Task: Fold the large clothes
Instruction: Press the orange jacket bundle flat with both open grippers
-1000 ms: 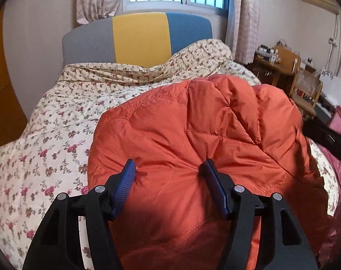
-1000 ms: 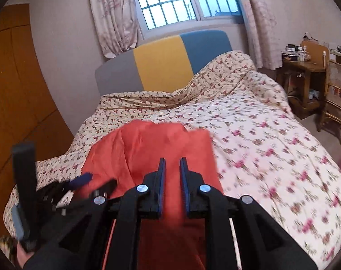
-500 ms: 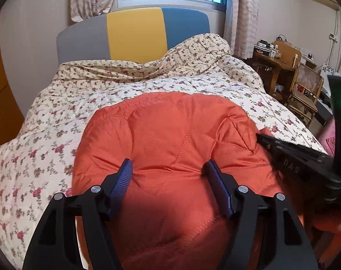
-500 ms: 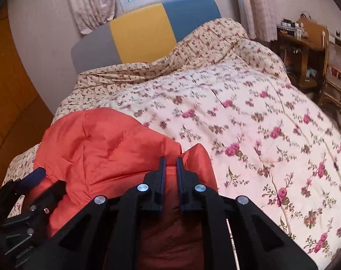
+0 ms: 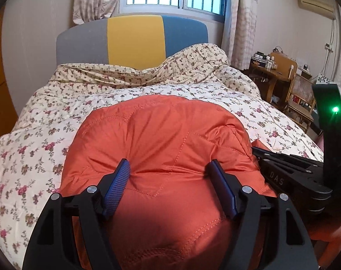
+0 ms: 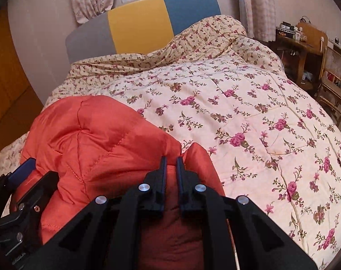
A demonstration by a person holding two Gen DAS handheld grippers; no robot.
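An orange quilted jacket (image 5: 161, 135) lies bunched on the near left part of the flowered quilt (image 5: 35, 146). My left gripper (image 5: 169, 168) straddles a thick bulge of it. Its jaws are opening, and the blue pads (image 5: 116, 184) still dent the padding on both sides. In the right wrist view my right gripper (image 6: 171, 160) is shut on a thin fold at the jacket's (image 6: 91, 135) right edge, with orange cloth showing in the narrow gap. The two grippers sit side by side, low over the bed.
The bed's quilt (image 6: 249, 112) stretches far and right, rumpled up against a grey, yellow and blue headboard (image 5: 134, 38). A wooden desk (image 5: 276, 74) and a cane chair (image 5: 303, 99) stand to the right of the bed. A wooden wardrobe (image 6: 4, 78) borders the left.
Both grippers have come down with the jacket, which has sunk and flattened onto the quilt. The left jaws stand a little wider. The right gripper has come into the left wrist view at the right.
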